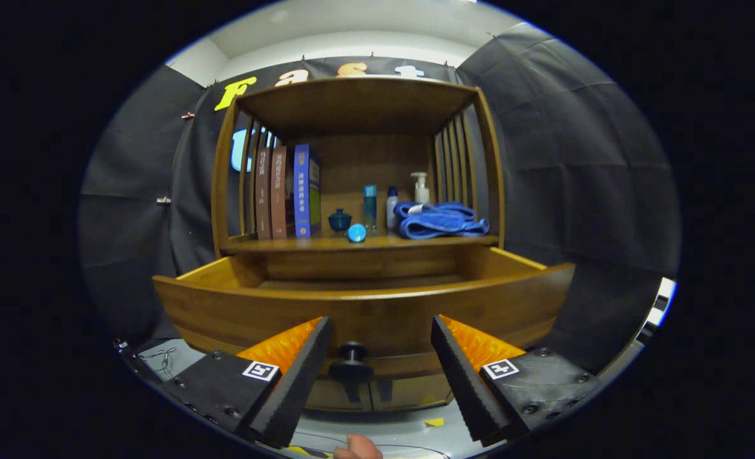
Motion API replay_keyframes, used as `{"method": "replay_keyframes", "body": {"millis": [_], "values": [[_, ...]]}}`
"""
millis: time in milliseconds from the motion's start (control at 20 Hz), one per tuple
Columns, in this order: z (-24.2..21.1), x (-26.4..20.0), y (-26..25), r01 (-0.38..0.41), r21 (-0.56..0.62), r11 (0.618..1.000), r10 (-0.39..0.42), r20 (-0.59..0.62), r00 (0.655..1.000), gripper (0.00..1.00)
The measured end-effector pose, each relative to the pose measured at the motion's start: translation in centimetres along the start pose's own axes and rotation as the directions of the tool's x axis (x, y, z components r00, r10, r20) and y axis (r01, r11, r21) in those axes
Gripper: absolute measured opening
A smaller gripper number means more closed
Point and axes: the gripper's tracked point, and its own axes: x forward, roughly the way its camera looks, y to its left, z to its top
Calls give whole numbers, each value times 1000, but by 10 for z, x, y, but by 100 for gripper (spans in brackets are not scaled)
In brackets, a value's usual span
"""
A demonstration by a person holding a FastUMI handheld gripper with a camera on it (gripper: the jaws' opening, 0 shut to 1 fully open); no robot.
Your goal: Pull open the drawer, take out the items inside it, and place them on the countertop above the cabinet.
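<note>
A wooden cabinet stands ahead with its drawer [365, 312] pulled out toward me; the drawer's inside is hidden behind its front panel. A dark round knob [351, 364] sits on the drawer front, between my fingers and a little beyond their tips. My gripper [377, 357] is open, holding nothing, its fingers apart on either side of the knob. On the countertop [288, 243] above the drawer lie a blue round ball [356, 233], a dark blue lidded cup [340, 220], a teal bottle [370, 206], a small white-and-blue bottle [391, 208], a pump bottle [421, 189] and a folded blue towel [440, 220].
Three upright books [287, 191] stand at the left of the countertop shelf, under a wooden top board [358, 102] with slatted sides. Cabinet doors [377, 395] show below the drawer. A fingertip [357, 449] shows under the gripper. Yellow tape marks [434, 422] lie on the floor.
</note>
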Motion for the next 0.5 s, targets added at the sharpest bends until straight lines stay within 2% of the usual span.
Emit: {"method": "replay_keyframes", "body": {"millis": [250,500], "values": [[-26,16,14,-31,-20,999,29,-62,998,100],[-24,20,12,-39,-12,999,38,-67,997,99]]}}
